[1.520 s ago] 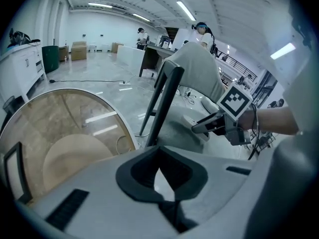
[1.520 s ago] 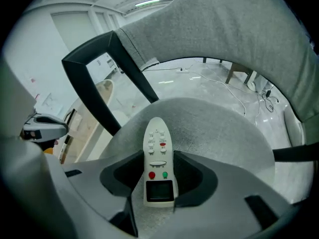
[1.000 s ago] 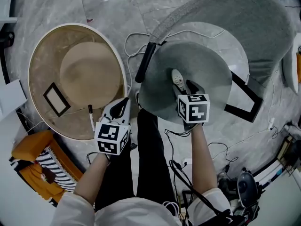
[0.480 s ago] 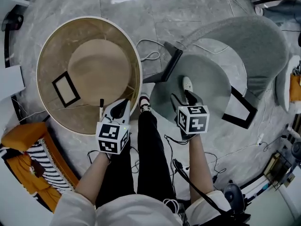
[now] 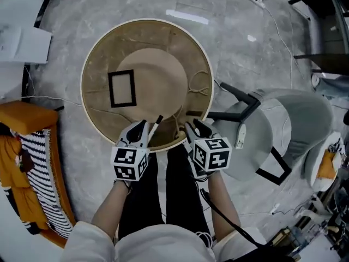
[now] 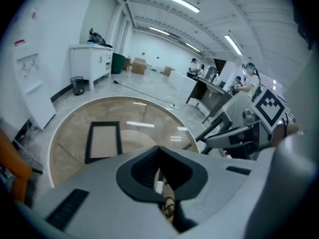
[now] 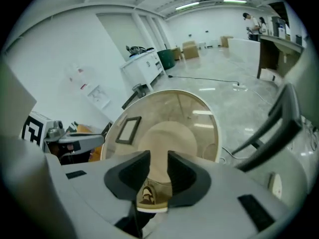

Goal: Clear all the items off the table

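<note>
A round tan glass-topped table (image 5: 98, 64) fills the middle of the head view, with a black picture frame (image 5: 121, 88) lying flat on it. My left gripper (image 5: 143, 129) hovers at the table's near edge, shut on a slim black-and-white pen (image 5: 156, 121) that sticks out toward the table. In the left gripper view the pen (image 6: 158, 182) shows as a thin white strip between the closed jaws. My right gripper (image 5: 193, 129) is beside it at the same edge. Its jaws (image 7: 158, 171) have just been closing, a gap remains and nothing is between them.
A grey chair (image 5: 294, 124) stands right of the table, with a small white object (image 5: 239, 137) on its seat. An orange cushion with striped fabric (image 5: 24, 152) lies at the left. A white cabinet (image 5: 24, 42) is at the far left, and cables trail over the marble floor.
Both grippers have swung left from the grey chair to the table's near edge. The white object stayed on the chair seat. The pen is still in the left gripper.
</note>
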Motion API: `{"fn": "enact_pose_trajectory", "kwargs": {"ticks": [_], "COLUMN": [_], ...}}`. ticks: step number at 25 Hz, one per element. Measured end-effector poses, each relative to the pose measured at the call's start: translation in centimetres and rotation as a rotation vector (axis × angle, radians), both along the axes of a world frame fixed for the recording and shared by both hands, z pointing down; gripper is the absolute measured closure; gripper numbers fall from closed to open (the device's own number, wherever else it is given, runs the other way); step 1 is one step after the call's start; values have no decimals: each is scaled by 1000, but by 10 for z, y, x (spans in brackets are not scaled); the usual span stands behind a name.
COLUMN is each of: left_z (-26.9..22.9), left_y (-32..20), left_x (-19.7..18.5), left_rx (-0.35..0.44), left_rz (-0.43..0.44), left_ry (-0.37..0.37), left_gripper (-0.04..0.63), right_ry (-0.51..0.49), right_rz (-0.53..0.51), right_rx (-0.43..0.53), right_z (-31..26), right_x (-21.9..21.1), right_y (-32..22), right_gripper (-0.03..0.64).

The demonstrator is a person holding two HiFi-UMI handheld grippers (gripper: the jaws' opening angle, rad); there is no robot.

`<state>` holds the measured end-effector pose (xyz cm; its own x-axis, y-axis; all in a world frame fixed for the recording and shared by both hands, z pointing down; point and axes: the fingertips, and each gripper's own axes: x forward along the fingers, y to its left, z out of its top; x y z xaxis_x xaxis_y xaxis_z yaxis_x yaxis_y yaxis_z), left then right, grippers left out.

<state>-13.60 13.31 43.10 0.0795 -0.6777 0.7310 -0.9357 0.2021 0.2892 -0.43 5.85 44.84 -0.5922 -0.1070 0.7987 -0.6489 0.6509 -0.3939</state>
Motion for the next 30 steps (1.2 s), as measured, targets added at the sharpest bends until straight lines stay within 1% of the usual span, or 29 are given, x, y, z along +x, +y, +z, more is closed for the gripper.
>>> {"fn": "enact_pose_trajectory", "kwargs": {"ticks": [2, 3, 5, 7, 10, 12, 16, 21, 23, 25, 30], "left_z": [-5, -7, -9, -9, -8, -6, 2, 18, 26, 34, 55], "left_y": [19, 29, 48, 66, 87, 95, 104, 114, 118, 122, 131], "left_x": [-34, -50, -76, -97, -118, -124, -126, -127, -127, -128, -132], "left_rx": [14, 20, 28, 31, 35, 36, 27, 4, -7, -19, -55], "left_rz": [-122, -182, -275, -340, -427, -462, -453, -421, -399, -374, -313], "left_ry": [-17, -25, -34, -36, -34, -24, -12, 5, 12, 21, 35], "left_gripper": [588, 588, 588, 588, 588, 588, 588, 588, 588, 588, 588], "right_ry": [-8, -10, -18, -24, -13, 7, 47, 116, 146, 173, 232], "right_rz": [-62, -96, -145, -165, -185, -194, -181, -139, -105, -56, 92], "right_rx": [32, 45, 59, 56, 48, 46, 38, -7, -31, -54, -135], "right_z": [-10, -14, -21, -25, -27, -24, -10, 27, 45, 61, 95], "right_x": [-38, -55, -83, -101, -116, -120, -118, -108, -104, -99, -95], "right_y": [-1, -1, 4, 11, 20, 24, 37, 64, 76, 86, 104], "right_gripper": [574, 585, 591, 591, 591, 591, 591, 579, 493, 483, 423]}}
